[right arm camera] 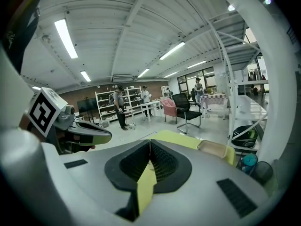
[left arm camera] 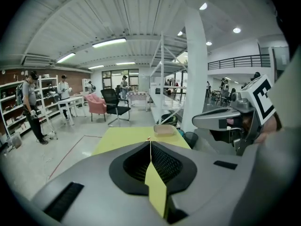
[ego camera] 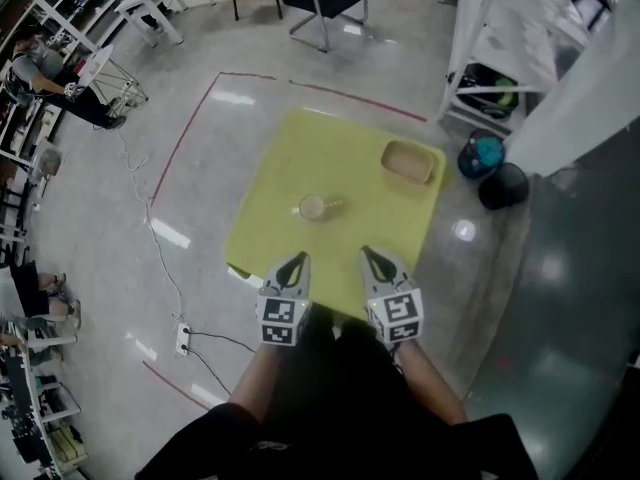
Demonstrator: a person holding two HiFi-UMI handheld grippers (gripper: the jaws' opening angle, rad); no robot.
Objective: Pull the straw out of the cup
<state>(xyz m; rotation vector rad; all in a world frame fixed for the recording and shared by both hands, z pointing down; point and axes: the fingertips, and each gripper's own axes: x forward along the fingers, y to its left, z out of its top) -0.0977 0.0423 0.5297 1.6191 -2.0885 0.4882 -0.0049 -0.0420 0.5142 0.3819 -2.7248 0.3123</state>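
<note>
- Holding both grippers side by side over the near edge of the yellow table (ego camera: pixel 275 173), you are pointing them forward and somewhat downward.
- Your left gripper (ego camera: pixel 298 260) is carrying nothing: in its own view its jaws are pressing fully together, tip to tip, with only the table showing past them.
- Your right gripper (ego camera: pixel 370 255) is doing the same, its jaws meeting along their whole length and gripping nothing.
- Each gripper is showing up at the edge of the other's view, so the two are riding close together but not touching.
- The cup (ego camera: pixel 312 208) is standing near the middle of the table, ahead of both grippers and well apart from them, roughly between the lines they are pointing along.
- The straw (ego camera: pixel 333 205) is sticking out of the cup and leaning toward the right. It is too small to tell more.
- A tray (ego camera: pixel 410 162) is sitting at the far right corner of the table, well apart from the cup.
</note>
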